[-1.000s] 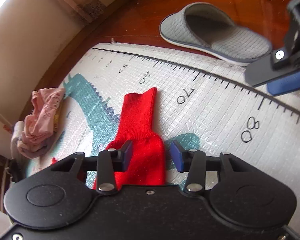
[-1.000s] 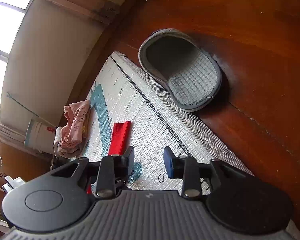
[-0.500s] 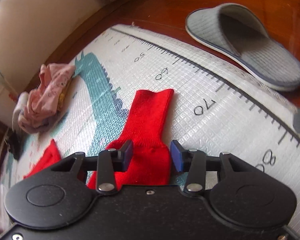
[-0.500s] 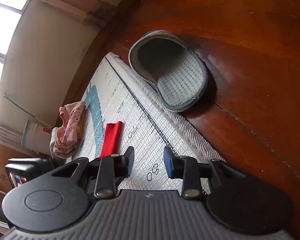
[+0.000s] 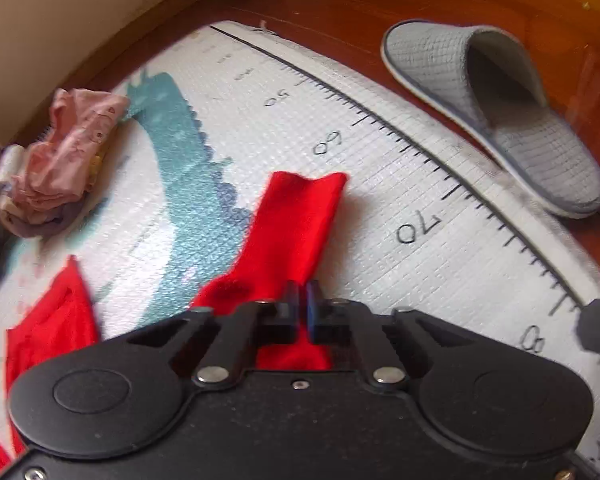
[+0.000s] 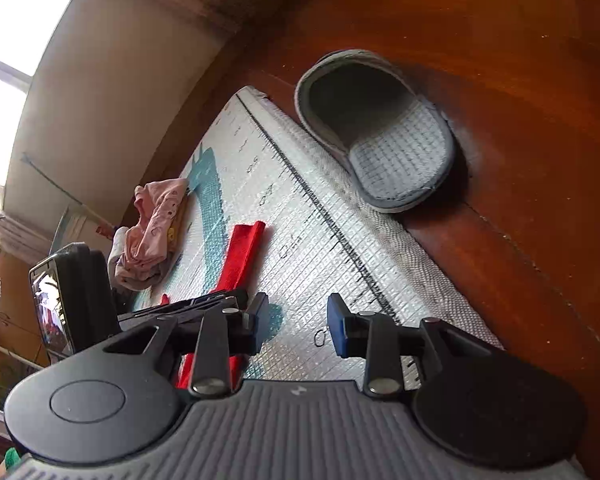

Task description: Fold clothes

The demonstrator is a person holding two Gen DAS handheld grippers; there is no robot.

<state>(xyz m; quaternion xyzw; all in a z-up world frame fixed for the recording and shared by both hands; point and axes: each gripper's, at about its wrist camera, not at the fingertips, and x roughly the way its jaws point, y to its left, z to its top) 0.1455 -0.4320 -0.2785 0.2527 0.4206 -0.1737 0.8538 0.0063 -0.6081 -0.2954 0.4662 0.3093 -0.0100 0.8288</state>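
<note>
The left gripper (image 5: 302,296) has just closed: its jaws are pressed together over the near part of the red sock (image 5: 296,224), pinching the cloth where the foot widens. The rest of the sock runs away from the jaws across the mat (image 5: 380,184), its cuff lying flat near the printed "60" of the ruler scale.

The right gripper (image 6: 298,320) stands partly open with nothing between its jaws. It hangs over the mat's edge, just beside the left gripper, whose black frame shows at the lower left of its view with the sock (image 6: 244,252) beneath it.

A second red piece (image 5: 48,328) lies on the mat to the left. A pile of pink clothes (image 5: 64,164) sits at the mat's far corner. A grey slipper (image 5: 500,120) rests on the wooden floor (image 6: 520,80), touching the mat's edge.
</note>
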